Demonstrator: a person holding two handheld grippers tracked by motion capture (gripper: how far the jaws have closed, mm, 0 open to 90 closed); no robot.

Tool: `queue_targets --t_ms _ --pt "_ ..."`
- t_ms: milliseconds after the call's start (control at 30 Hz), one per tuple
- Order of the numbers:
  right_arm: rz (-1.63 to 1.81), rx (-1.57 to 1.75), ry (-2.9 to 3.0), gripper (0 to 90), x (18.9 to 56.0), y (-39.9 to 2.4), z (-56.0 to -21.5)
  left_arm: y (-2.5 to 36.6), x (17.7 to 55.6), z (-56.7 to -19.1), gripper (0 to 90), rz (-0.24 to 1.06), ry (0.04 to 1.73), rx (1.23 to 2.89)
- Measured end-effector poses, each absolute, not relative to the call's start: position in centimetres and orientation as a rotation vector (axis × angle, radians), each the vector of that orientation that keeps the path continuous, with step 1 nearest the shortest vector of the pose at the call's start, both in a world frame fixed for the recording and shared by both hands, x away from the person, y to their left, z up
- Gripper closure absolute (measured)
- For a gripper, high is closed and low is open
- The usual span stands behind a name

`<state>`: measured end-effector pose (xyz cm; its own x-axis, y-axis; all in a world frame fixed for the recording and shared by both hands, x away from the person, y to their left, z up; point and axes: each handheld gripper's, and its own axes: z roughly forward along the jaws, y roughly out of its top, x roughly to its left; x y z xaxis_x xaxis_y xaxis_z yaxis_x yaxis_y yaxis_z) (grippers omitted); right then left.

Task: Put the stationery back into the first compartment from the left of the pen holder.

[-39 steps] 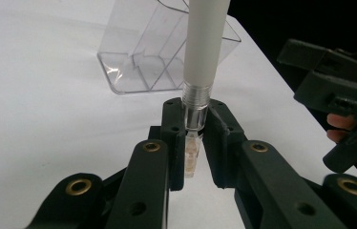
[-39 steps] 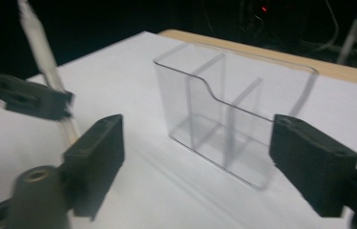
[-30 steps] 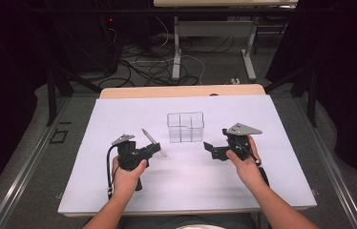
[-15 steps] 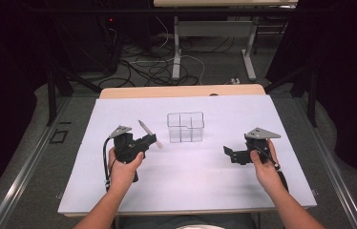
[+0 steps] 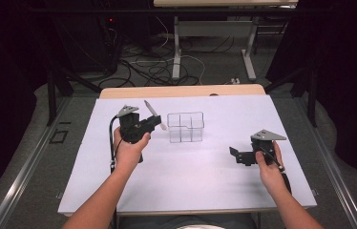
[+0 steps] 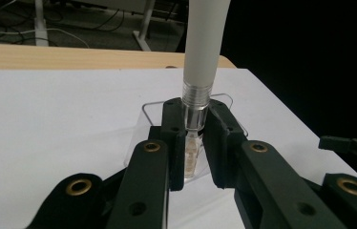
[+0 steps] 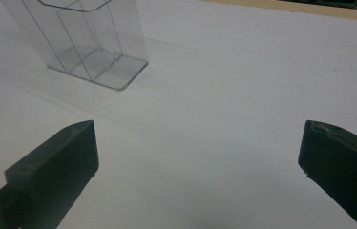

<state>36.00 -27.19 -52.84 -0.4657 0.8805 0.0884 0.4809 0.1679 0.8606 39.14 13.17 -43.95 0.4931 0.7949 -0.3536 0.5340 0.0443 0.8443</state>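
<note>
Pen (image 6: 204,52): we are holding it in the left gripper (image 6: 192,143), whose jaws are pressing on its clear lower section while the pale grey barrel is rising above them. In the high view the pen (image 5: 153,114) is slanting up and away from the jaws, above the sheet and just left of the organizer.

Left gripper (image 5: 153,122): we are gripping it in the left hand (image 5: 130,149), raised off the sheet, near the organizer's left wall.

Organizer (image 5: 185,127): clear plastic, divided into compartments, it is standing upright on the sheet toward the far middle. In the right gripper view the organizer (image 7: 86,43) is sitting at upper left.

Right gripper (image 5: 234,153): we are holding it in the right hand (image 5: 269,167), well apart from the organizer, with its jaws spread wide and nothing between them.

Sheet (image 5: 200,176): white, it is covering the table (image 5: 181,90), whose wooden far edge is showing.
</note>
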Motion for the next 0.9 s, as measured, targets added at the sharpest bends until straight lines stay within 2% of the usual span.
queue_targets --t_ms 500,900 --pt "1.238 1.322 2.012 0.0 36.4 -27.6 -53.4 10.5 41.3 -41.8 79.4 0.338 1.153 1.669" --pt "1.248 1.329 2.031 1.0 36.4 -27.5 -53.6 8.8 42.6 -42.3 79.4 0.361 1.174 1.722"
